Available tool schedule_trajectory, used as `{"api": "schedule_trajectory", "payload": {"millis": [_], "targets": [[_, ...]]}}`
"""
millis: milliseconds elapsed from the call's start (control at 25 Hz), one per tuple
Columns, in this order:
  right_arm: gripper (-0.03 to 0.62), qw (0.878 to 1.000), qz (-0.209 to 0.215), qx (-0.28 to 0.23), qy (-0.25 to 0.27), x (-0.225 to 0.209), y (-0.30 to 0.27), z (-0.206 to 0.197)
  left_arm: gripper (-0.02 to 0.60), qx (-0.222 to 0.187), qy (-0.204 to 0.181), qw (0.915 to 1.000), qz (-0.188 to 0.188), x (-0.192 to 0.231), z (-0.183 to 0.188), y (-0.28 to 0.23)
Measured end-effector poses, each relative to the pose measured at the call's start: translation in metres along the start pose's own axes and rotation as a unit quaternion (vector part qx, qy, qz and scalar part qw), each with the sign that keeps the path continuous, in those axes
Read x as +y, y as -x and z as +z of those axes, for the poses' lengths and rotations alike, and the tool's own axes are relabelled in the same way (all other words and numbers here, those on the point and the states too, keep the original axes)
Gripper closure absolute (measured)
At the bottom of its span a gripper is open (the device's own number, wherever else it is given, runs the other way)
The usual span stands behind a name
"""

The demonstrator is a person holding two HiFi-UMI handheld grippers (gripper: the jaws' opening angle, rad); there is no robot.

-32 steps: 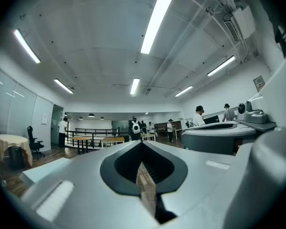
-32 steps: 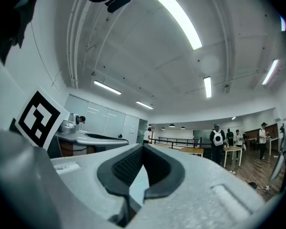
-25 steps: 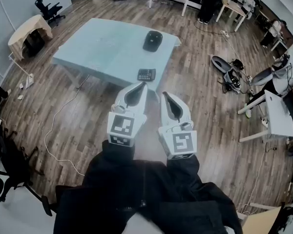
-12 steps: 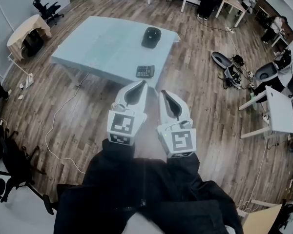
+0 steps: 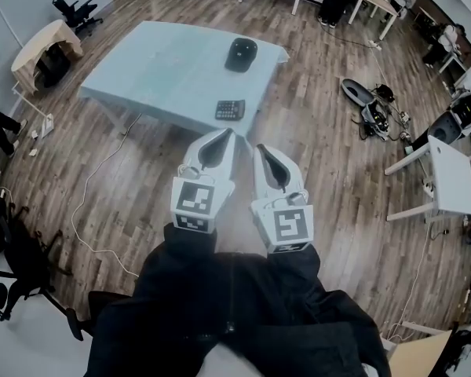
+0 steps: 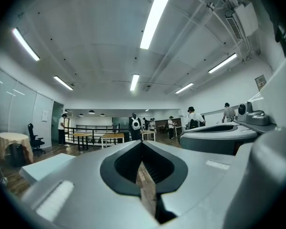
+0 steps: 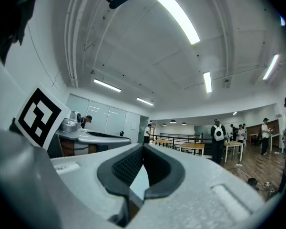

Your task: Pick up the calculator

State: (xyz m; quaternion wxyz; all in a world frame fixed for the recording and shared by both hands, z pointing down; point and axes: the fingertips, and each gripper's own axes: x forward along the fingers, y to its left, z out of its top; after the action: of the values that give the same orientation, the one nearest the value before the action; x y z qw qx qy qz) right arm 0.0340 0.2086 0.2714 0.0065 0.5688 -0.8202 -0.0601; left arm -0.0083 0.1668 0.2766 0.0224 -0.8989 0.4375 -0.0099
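Observation:
A dark calculator [image 5: 230,110] lies near the front right edge of a pale blue table [image 5: 141,77] in the head view. Both grippers are held side by side over the wooden floor, short of the table and pointing toward it. My left gripper [image 5: 228,133] is shut with nothing in it, its jaw tips meeting in the left gripper view [image 6: 142,143]. My right gripper [image 5: 258,148] is shut and empty too, tips together in the right gripper view [image 7: 143,147]. The calculator is not visible in either gripper view.
A black rounded object [image 5: 242,54] sits further back on the table. A cable [image 5: 94,187] trails across the floor at left. Office chairs [image 5: 20,258] stand at lower left, white desks [image 5: 447,175] and bags [image 5: 369,108] at right. Several people stand far off in the room.
The table and calculator have slid slightly up and left in the head view. Both grippers stay side by side and shut.

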Motion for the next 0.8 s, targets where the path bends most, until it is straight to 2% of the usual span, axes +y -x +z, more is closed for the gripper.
{"api": "schedule_trajectory", "payload": {"millis": [440, 800], "targets": [[0.594, 0.999, 0.021, 0.039, -0.018, -0.016, 0.026, -0.037, 0.592, 0.024, 0.024, 0.9990, 0.029, -0.021, -0.033, -0.006], [0.594, 0.997, 0.017, 0.058, -0.037, -0.039, 0.025, -0.063, 0.592, 0.049, 0.027, 0.9969, 0.055, -0.008, -0.043, -0.019]]}}
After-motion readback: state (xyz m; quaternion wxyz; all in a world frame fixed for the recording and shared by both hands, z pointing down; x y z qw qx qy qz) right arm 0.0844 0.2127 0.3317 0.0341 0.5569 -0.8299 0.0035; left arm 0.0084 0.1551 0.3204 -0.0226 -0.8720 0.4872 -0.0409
